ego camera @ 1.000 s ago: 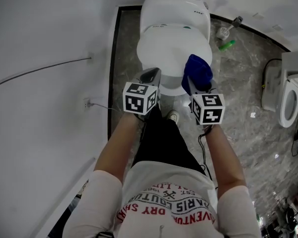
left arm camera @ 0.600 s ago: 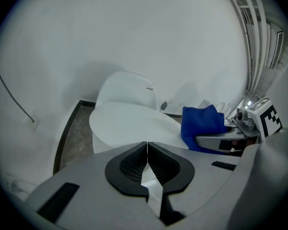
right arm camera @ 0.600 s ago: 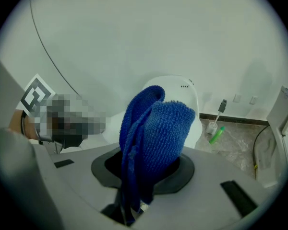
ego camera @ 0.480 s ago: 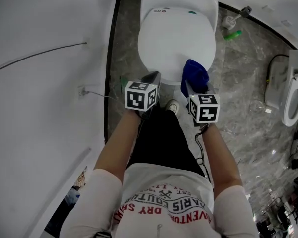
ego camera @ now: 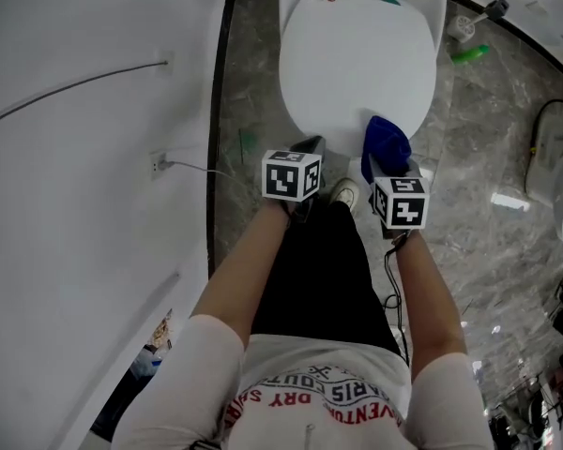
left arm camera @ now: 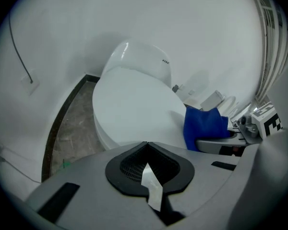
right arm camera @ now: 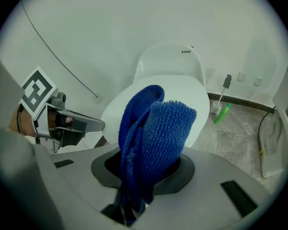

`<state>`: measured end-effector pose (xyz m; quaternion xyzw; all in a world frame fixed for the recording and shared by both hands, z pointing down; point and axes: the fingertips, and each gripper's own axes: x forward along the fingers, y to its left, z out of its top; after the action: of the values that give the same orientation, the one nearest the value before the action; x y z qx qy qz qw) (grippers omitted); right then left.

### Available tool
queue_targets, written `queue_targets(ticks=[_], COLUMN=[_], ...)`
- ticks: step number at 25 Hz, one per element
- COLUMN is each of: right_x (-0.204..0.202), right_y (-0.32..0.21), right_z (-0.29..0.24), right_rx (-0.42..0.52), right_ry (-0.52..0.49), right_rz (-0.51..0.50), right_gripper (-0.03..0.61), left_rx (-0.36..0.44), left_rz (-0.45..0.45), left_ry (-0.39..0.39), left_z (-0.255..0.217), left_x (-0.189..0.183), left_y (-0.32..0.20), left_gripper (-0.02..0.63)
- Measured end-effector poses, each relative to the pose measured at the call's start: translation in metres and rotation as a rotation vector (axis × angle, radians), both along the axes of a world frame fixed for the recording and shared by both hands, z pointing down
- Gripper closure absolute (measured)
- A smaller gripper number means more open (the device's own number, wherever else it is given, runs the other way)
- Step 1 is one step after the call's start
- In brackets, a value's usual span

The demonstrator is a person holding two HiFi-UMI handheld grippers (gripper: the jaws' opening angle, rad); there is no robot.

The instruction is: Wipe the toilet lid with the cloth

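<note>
Wide marble floor (ego camera: 493,251) right of toilet lid (ego camera: 357,64), cloth (ego camera: 387,143) at its near edge

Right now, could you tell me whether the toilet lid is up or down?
Down: the toilet lid lies flat and closed, a smooth unbroken white surface in all three views.

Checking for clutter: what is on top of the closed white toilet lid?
The white toilet lid looks bare. The blue microfibre cloth in the right claw hides its near edge.
</note>
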<state>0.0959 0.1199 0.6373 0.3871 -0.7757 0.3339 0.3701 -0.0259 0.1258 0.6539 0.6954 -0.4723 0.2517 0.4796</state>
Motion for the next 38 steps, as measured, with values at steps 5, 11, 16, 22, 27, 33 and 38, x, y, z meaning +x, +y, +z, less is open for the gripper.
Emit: queue_targets(ticks=[5, 11, 16, 22, 27, 33, 38], right_x=[-0.007, -0.002, -0.002, -0.003, 0.002, -0.005, -0.041], right_y=[0.012, 0.013, 0.009, 0.011, -0.003, -0.067, -0.132], right_z=[0.043, 0.075, 0.09, 0.084, 0.048, 0.003, -0.02], right_rx=[-0.017, -0.053, -0.069, -0.097, -0.144, -0.05, 0.02], right_ry=[0.018, 0.017, -0.003, -0.06, -0.196, -0.2, -0.189], right_rz=[0.021, 0.01, 0.003, 0.06, 0.12, 0.12, 0.097], right_gripper=[0.479, 0.479, 0.479, 0.479, 0.479, 0.479, 0.479], left_rx=[-0.071, -0.084, -0.059, -0.099, -0.065, 0.137, 0.289], left_rz=[-0.042, -0.05, -0.077, -0.136, -0.208, -0.201, -0.138], left_ry=[0.02, -0.03, -0.021, 0.03, 0.144, 0.138, 0.074], left_z=[0.041, 0.073, 0.083, 0.078, 0.039, -0.031, -0.069], left_x=[-0.008, -0.002, -0.003, -0.006, -0.004, -0.025, -0.065], left_y=[0.008, 0.01, 0.007, 0.009, 0.001, -0.057, -0.117], left_gripper=[0.606, 0.606, 0.607, 0.607, 0.608, 0.609, 0.609])
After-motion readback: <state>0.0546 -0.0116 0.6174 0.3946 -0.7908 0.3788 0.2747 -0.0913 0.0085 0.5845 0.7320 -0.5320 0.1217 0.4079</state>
